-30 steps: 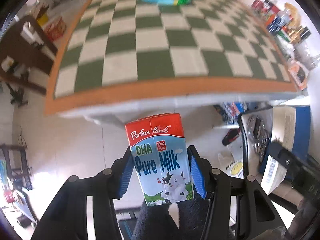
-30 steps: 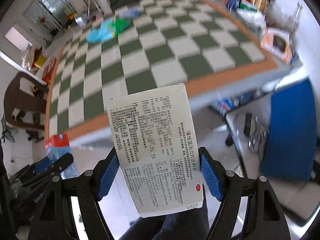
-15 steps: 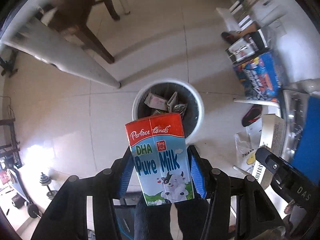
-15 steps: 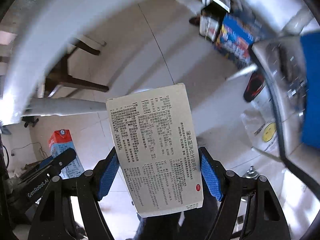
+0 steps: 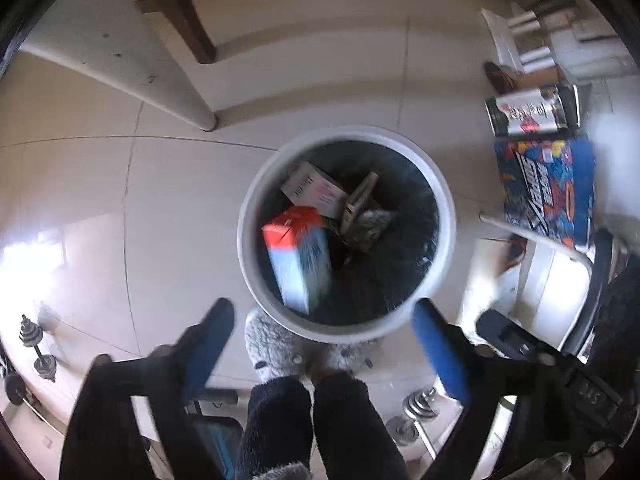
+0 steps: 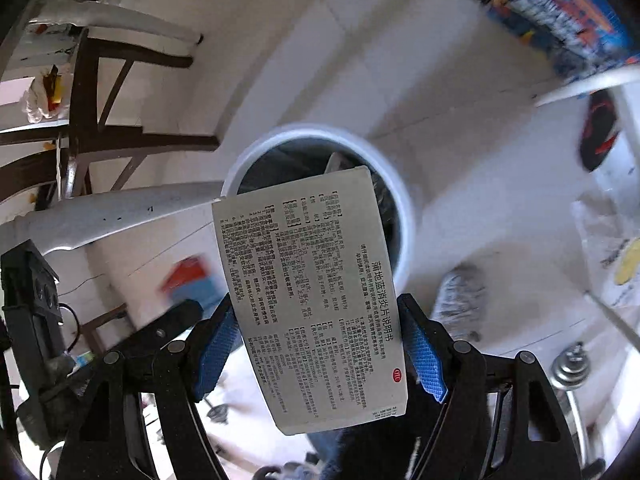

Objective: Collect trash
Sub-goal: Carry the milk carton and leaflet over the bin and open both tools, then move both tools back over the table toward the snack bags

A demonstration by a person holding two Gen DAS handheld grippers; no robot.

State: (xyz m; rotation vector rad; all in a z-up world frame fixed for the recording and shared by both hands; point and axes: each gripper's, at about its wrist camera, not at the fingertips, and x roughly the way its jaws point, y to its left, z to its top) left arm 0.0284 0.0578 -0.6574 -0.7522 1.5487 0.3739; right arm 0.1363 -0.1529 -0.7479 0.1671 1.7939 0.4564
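A round white trash bin (image 5: pixel 444 216) with a dark liner stands on the floor below me, with several cartons and wrappers inside. The red-and-blue milk carton (image 5: pixel 298 258) is blurred and loose inside the bin's near left side. My left gripper (image 5: pixel 324 344) is open and empty just above the bin's near rim. My right gripper (image 6: pixel 320 344) is shut on a grey medicine box (image 6: pixel 312 296) printed with black text, held above the bin (image 6: pixel 404 196). The milk carton shows as a blur in the right wrist view (image 6: pixel 188 276).
White table legs (image 5: pixel 120 64) and dark chair legs (image 5: pixel 176 8) stand left of the bin. A blue printed box (image 5: pixel 548 188) and other cartons stand on the right. Dumbbells (image 5: pixel 36 348) lie at the left. The person's grey slippers (image 5: pixel 276 348) touch the bin's near side.
Both grippers swung from the checkered table down over the bin. My left gripper opened and the milk carton dropped into the bin. The right gripper kept hold of the medicine box.
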